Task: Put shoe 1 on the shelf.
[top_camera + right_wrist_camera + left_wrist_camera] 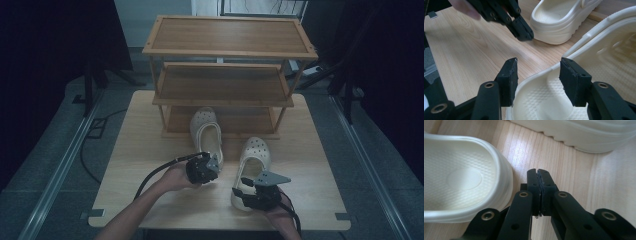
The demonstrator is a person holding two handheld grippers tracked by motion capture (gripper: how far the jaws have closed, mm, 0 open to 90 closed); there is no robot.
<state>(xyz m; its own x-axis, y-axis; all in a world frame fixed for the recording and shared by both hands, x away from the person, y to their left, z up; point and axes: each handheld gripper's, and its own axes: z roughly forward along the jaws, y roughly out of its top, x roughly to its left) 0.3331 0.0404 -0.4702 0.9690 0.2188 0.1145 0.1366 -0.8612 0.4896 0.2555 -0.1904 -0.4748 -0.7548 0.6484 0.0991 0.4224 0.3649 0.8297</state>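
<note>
Two white clogs lie on the wooden table (145, 150). The left clog (205, 132) points its toe under the shelf rack, and the right clog (255, 152) lies nearer me. My left gripper (212, 175) is shut with nothing between its pads, low over the table just beside the left clog's heel (459, 177); the right clog's sole (586, 135) lies ahead of it. My right gripper (538, 66) is open astride the right clog's heel rim (541, 72), one jaw outside and one over the footbed. The left gripper (525, 35) sits beside the left clog (556, 22).
A three-tier wooden shelf rack (225, 50) stands at the back of the table, its shelves bare. Bare tabletop lies to the left of the clogs. Dark floor and metal rails flank the table.
</note>
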